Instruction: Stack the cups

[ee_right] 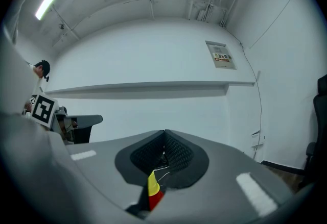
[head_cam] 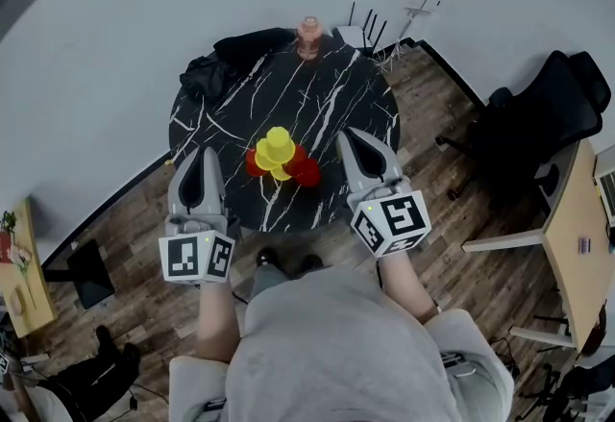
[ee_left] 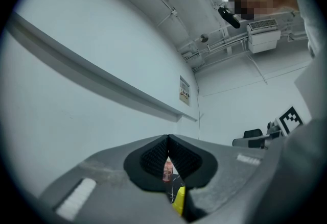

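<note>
Cup stacking, grippers clear of the work. The left gripper and right gripper flank the cluster, both with jaws pressed together on nothing. Yellow cups sit on the red cups, near the front of the round black marble table. The stack looks built, or nearly so. Any further move calls for opening the jaws first. No cup shows contents (nor does the pinkish vessel at the far edge).
</note>
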`<state>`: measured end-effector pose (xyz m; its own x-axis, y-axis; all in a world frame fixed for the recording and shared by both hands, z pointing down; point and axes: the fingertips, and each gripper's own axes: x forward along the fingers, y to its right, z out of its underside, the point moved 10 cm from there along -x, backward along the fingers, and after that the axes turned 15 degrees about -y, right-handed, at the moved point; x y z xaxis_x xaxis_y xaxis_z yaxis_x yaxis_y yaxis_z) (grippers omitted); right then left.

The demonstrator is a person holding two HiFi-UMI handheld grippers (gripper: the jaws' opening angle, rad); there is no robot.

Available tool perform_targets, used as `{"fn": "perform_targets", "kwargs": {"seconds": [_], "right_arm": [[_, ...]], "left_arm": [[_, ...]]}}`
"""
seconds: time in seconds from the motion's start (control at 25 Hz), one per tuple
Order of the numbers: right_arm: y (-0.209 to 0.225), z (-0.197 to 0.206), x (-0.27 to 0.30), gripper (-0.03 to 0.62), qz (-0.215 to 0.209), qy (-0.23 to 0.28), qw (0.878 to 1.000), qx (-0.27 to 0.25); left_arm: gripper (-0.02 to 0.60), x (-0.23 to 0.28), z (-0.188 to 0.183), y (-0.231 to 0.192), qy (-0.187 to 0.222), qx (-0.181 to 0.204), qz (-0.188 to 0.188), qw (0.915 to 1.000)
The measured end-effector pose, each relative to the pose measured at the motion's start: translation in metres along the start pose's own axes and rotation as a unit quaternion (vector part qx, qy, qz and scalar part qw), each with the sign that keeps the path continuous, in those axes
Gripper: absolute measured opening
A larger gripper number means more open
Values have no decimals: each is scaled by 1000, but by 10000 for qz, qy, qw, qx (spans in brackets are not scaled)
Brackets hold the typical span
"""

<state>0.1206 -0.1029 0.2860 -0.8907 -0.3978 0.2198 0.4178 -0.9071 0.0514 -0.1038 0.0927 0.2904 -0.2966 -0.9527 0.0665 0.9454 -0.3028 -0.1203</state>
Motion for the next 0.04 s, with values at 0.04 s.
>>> {"fn": "perform_targets", "kwargs": {"seconds": [0.04], "right_arm": [[0, 0, 0, -2, 1, 3, 10000, 3]], "left_arm": [[6, 0, 0, 0, -3, -2, -1, 10000]]}}
